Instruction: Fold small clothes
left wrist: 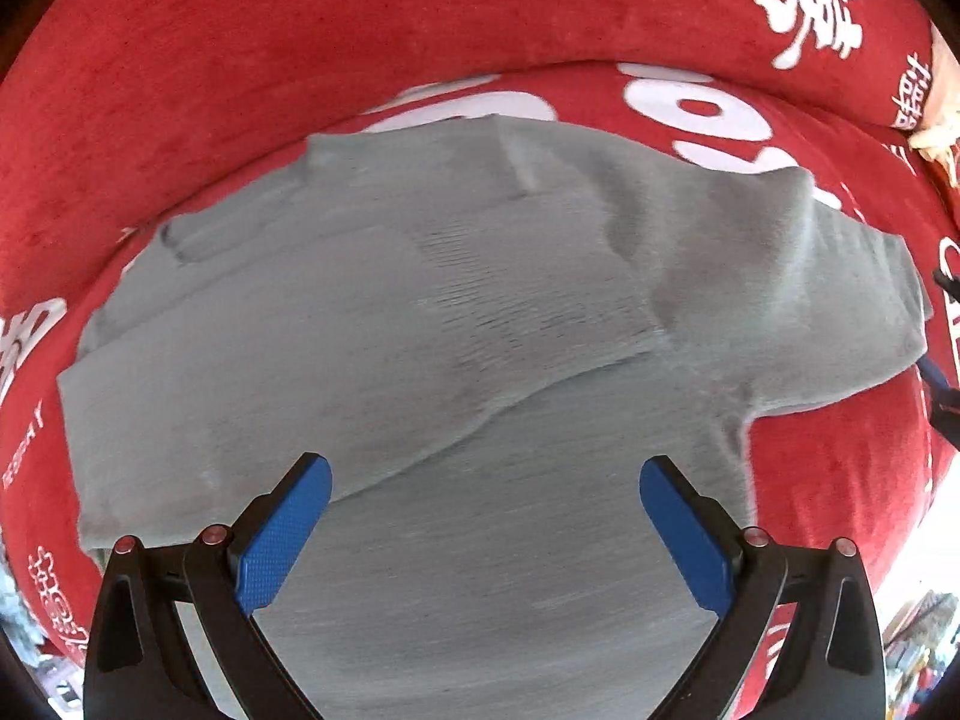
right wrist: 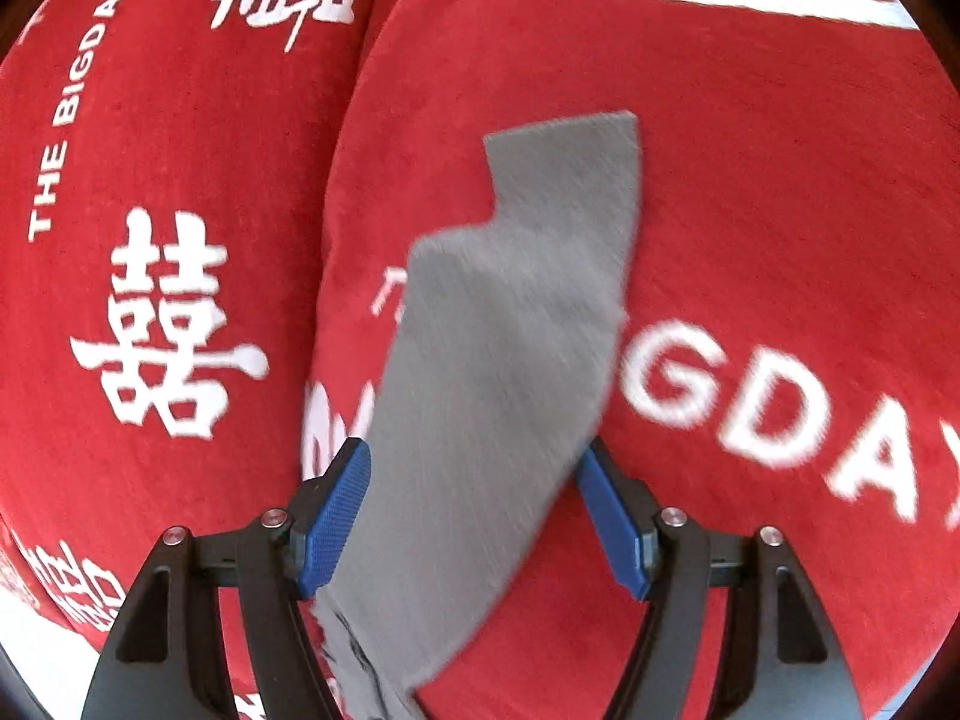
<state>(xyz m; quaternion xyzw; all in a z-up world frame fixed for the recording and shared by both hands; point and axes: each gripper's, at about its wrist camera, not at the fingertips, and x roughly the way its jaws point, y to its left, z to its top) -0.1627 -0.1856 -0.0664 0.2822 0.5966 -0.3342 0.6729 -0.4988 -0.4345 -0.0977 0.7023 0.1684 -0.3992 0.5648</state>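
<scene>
Grey knitted sweater [left wrist: 420, 330] lying partly folded on red plush cushion with white lettering [left wrist: 240, 60], left gripper [left wrist: 486, 528] hanging over it with jaws apart, right gripper [right wrist: 474, 516] jaws apart around a grey flap, pads not pressing it

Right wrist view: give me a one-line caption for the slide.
Open right claw straddling a grey garment lying on a red cushion printed with white lettering.

Grey garment [right wrist: 516, 324] on red cushion [right wrist: 780, 180] — right gripper [right wrist: 474, 504], jaws apart, cloth between them

Grey garment [right wrist: 510, 372] motion-blurred, bottom cropped
</scene>
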